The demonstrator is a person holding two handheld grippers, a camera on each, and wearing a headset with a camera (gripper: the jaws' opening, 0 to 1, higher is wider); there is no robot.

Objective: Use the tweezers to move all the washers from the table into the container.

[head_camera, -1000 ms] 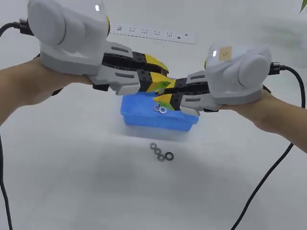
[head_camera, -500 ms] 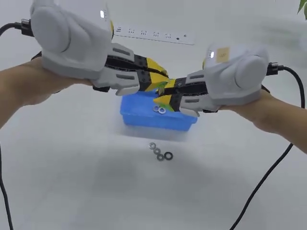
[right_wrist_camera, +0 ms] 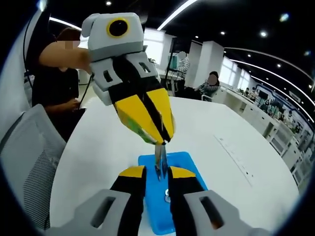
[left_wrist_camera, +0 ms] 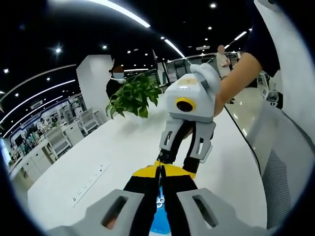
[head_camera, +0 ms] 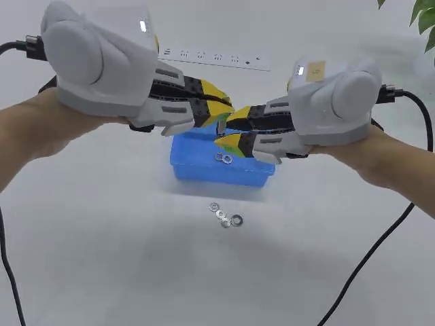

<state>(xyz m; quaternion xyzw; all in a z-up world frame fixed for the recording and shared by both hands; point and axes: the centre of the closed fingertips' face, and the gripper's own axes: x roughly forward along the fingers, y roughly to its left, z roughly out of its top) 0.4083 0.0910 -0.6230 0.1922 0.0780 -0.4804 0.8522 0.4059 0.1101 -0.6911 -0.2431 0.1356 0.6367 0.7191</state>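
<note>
Above the blue container (head_camera: pixel 204 170), my left gripper (head_camera: pixel 219 112) is shut on thin metal tweezers (right_wrist_camera: pixel 160 160), which hang down from its yellow tips. My right gripper (head_camera: pixel 223 129) faces it from the right, open, with a jaw on either side of the tweezers' prongs. Two washers (head_camera: pixel 223 158) lie inside the container. Several more washers (head_camera: pixel 224 217) sit in a small cluster on the white table just in front of it. In the right gripper view the tweezers point down at the container (right_wrist_camera: pixel 182 160) and a washer (right_wrist_camera: pixel 167 196) in it.
A white power strip (head_camera: pixel 211 58) lies on the table behind the container. Green plant leaves (head_camera: pixel 425 17) show at the far right corner. A black cable (head_camera: pixel 367 258) trails from the right gripper across the table. People stand in the background.
The view has shifted slightly. Both grippers stay over the container, and the right gripper's jaws look a little wider apart. The washers have not moved.
</note>
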